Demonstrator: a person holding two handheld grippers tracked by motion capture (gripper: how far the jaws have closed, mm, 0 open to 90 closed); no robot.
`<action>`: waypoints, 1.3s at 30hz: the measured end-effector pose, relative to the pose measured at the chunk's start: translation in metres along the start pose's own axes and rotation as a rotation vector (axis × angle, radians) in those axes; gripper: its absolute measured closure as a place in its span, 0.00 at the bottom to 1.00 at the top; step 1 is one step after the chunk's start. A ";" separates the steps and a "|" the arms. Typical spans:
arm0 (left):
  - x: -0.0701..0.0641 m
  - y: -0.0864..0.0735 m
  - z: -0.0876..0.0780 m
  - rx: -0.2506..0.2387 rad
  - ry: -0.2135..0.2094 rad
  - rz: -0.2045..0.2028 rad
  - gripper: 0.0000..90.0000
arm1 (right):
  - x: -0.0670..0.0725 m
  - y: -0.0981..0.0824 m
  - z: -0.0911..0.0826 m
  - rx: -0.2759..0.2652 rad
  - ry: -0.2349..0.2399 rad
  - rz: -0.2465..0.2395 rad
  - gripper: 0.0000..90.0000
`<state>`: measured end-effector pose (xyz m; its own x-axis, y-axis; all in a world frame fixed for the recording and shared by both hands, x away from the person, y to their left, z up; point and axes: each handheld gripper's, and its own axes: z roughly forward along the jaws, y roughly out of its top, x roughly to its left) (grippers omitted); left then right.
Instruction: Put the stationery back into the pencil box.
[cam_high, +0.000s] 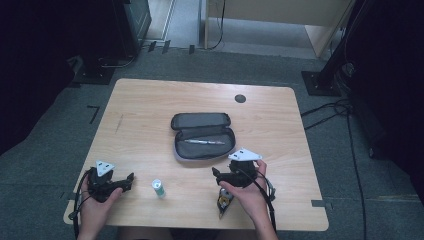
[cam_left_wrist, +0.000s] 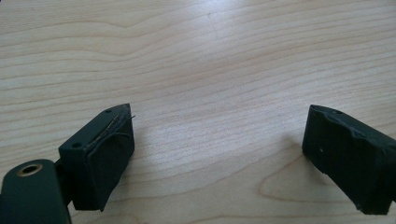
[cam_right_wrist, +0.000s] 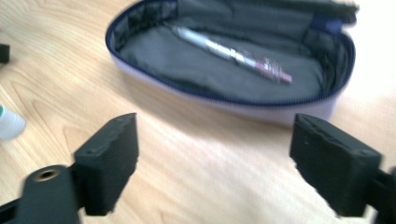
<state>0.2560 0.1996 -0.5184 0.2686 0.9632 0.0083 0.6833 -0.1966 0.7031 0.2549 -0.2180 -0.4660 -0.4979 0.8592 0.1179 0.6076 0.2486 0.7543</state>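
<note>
At table centre: open grey zippered fabric pencil case (cam_high: 202, 142), silver pen (cam_high: 205, 142) inside. White-green glue stick (cam_high: 158, 187) at 7 o'clock, likely next: right gripper (cam_high: 216, 172) and left gripper (cam_high: 131, 176), jaws apart, empty; grasp mid-body squarely.

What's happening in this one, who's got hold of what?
A person holds a gripper in each hand near the table's front edge. The left gripper and right gripper are both open and empty. An unzipped pencil case lies mid-table with a pen inside. A small white, green-banded tube lies between the hands, untouched.
</note>
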 end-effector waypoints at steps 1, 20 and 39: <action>0.000 0.000 0.000 0.000 0.000 0.000 0.11 | 0.001 -0.004 -0.001 0.002 -0.004 0.011 0.14; 0.000 0.000 0.000 0.000 0.000 0.001 0.11 | 0.021 -0.052 -0.008 0.040 -0.052 0.088 0.00; 0.000 0.000 0.000 0.000 0.000 0.001 0.11 | 0.049 -0.087 -0.011 0.043 -0.155 0.115 0.20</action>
<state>0.2560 0.1997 -0.5184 0.2691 0.9631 0.0091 0.6829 -0.1975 0.7034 0.1705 -0.2025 -0.5188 -0.3242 0.9409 0.0985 0.6828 0.1607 0.7127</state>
